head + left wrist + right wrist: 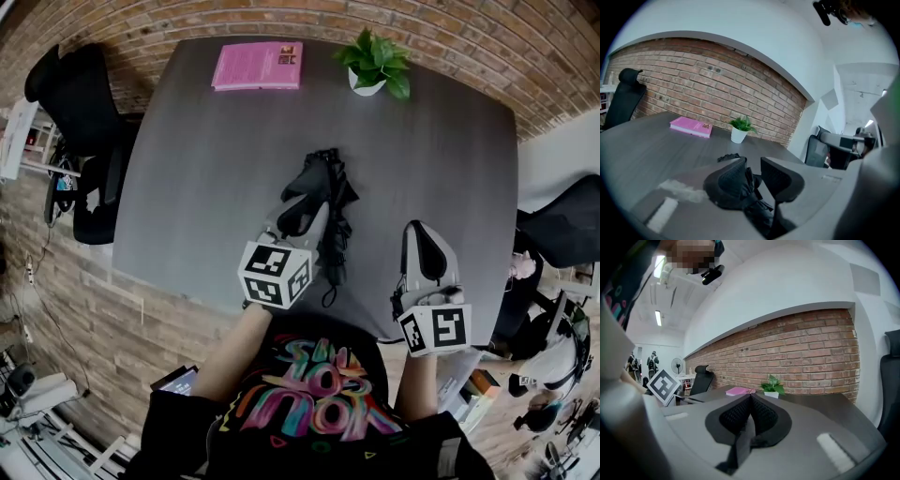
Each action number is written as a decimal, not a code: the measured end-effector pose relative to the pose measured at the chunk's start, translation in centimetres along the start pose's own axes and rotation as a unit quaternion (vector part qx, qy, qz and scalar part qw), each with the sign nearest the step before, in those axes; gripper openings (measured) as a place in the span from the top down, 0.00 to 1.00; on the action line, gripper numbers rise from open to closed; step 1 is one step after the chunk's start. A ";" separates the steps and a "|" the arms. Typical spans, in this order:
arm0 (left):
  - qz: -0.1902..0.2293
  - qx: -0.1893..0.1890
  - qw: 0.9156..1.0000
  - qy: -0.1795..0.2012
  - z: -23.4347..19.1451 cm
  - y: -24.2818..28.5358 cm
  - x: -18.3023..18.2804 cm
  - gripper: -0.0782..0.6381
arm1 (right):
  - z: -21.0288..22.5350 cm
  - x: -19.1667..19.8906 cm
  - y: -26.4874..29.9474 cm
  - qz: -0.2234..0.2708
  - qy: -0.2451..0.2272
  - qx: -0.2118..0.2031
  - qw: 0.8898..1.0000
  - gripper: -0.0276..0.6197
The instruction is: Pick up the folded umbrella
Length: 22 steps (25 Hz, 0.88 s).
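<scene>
The folded black umbrella (338, 236) lies lengthwise on the grey table (206, 169), near the front edge. My left gripper (304, 199) is directly over its left side. In the left gripper view, the jaws of my left gripper (753, 165) stand a little apart, with the umbrella's dark fabric (756, 210) showing low between and below them; I see no pad pressing on it. My right gripper (419, 234) hovers to the right of the umbrella, apart from it. In the right gripper view, my right gripper (750, 398) has its jaws together with nothing in them.
A pink book (258, 66) and a small potted plant (375, 64) sit at the table's far edge. A black office chair (80, 112) stands at the left and another chair (562, 230) at the right. A brick wall lies behind the table.
</scene>
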State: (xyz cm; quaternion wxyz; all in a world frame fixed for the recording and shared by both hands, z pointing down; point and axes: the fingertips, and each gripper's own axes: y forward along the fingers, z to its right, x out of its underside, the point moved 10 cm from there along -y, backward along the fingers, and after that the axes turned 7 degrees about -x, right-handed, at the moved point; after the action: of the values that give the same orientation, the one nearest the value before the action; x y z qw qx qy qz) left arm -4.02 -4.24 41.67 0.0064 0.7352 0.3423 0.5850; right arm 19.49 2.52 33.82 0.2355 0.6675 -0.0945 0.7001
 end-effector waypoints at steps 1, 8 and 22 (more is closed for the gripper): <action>-0.006 -0.002 1.000 -0.003 0.0 0.3 0.3 0.75 | 0.1 0.1 0.0 0.000 0.001 0.001 1.000 0.96; -0.041 -0.021 0.999 -0.008 -0.2 2.3 2.1 0.60 | 0.9 0.5 0.3 -0.001 0.005 0.001 1.000 0.96; -0.094 -0.065 0.993 -0.013 -0.6 5.8 4.8 0.30 | 1.5 1.3 1.0 -0.013 0.014 -0.001 1.000 0.96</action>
State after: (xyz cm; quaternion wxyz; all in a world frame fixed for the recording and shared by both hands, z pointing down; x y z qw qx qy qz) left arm -1.23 -6.44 48.37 0.1134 0.7052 0.3706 0.5936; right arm 20.38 1.22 35.44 0.2463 0.6587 -0.0832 0.7060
